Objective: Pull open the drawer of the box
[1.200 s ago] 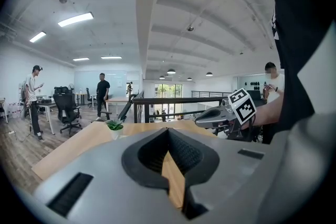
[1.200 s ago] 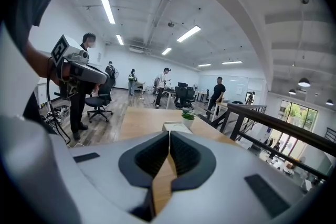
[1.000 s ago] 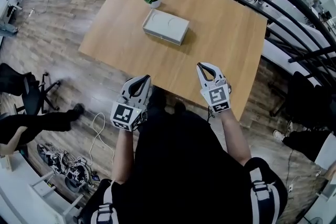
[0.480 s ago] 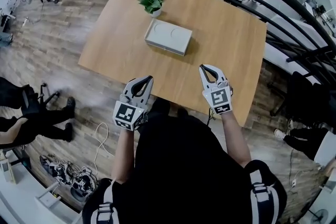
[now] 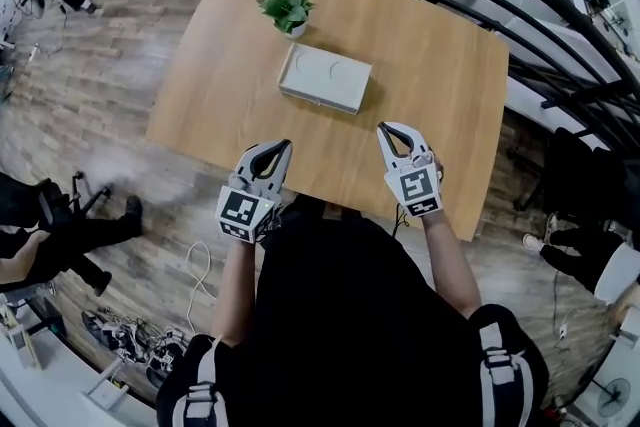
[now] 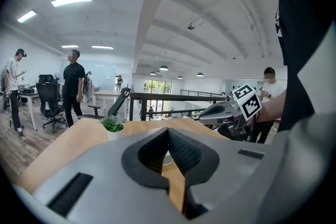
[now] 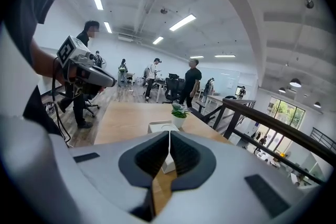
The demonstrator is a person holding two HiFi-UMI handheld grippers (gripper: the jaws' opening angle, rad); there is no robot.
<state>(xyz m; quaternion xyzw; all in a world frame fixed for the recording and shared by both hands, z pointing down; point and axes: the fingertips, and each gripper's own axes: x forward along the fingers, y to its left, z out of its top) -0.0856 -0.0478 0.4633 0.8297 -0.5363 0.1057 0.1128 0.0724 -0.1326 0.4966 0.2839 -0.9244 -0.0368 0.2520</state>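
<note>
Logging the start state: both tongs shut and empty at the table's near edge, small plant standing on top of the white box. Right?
No: the head view shows the plant on the table, beyond the white box, not on it. Left tongs and right tongs are shut and empty at the near edge.

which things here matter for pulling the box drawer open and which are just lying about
For the job:
- box, on the table, apart from both grippers
- left gripper, shut, empty
- right gripper, shut, empty

Just lying about:
- potted plant, beyond the box
- table, only bears the box and plant
</note>
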